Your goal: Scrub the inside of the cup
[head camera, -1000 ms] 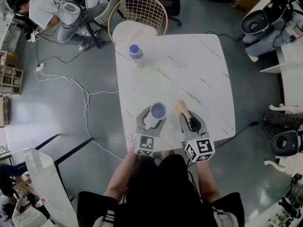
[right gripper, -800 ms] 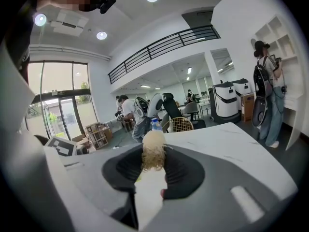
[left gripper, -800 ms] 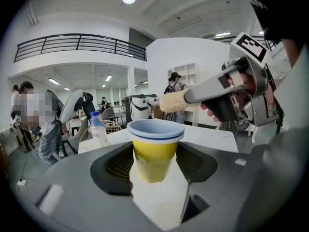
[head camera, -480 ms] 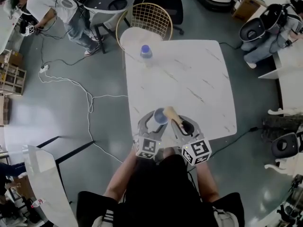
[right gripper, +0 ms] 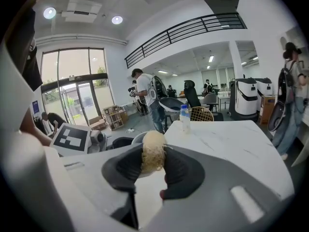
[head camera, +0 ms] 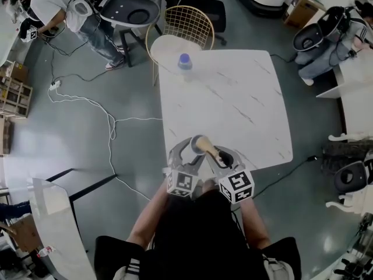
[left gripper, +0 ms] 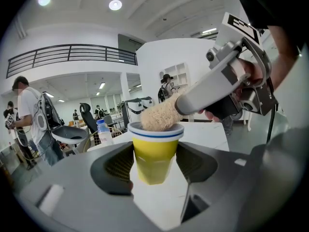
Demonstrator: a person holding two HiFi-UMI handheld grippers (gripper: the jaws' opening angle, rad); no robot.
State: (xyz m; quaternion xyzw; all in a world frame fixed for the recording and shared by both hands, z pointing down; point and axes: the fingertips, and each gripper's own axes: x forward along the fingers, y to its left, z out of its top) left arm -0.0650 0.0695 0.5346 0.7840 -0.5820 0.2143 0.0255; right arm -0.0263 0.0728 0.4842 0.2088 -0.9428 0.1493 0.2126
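Left gripper view shows the left gripper (left gripper: 154, 167) with its jaws standing wide and pressed on the two sides of the yellow cup (left gripper: 155, 146). The cup is upright between the pads, over the near edge of the white table (head camera: 245, 98); whether its base touches the table I cannot tell. The right gripper (right gripper: 152, 172) is closed on the brush (right gripper: 153, 153). From the left gripper's side, the fibrous head of this brush sits in the mouth of the cup and its grey handle slants up and away to the right. I judge that the scrubbing is only at its beginning, so the risks come from the force of the brush. The cup looks thin, and a hard push down or sideways could make it slip through the pads or tilt. A tighter grip to prevent this could crush the wall. Because the handle enters at an angle, it may also catch the rim and lever the cup out. A dropped cup would fall off the near edge. The bottle (head camera: 185, 61) is well apart and in no danger.
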